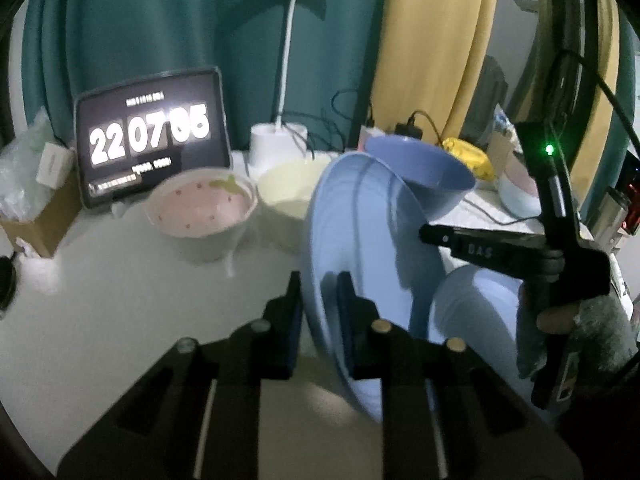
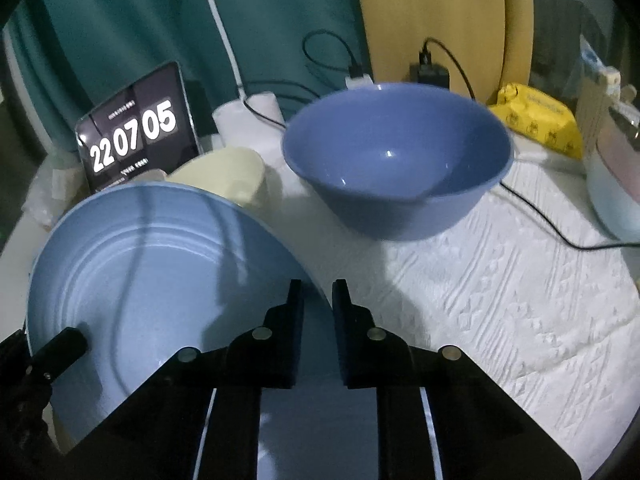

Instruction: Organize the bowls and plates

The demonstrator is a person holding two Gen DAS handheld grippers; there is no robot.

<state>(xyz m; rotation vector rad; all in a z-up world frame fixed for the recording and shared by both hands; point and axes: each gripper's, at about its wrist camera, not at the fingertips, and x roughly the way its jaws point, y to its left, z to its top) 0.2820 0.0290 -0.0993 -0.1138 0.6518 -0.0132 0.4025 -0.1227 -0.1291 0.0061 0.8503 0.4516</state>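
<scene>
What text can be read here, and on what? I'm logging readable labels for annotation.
"22 07 05": large white digits on the tablet screen.
Small lines above and below the digits: too blurred to read.
Print on the yellow packet: too small to read.
Raised letters on the right hand-held gripper: blurred, unreadable.

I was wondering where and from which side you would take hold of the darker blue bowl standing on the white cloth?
Take the darker blue bowl by its rim, from above on the near side, one finger inside and one outside. It stands upright with its mouth open, and its flaring wall looks too wide to span. The white cloth in front looks open for the approach.
</scene>
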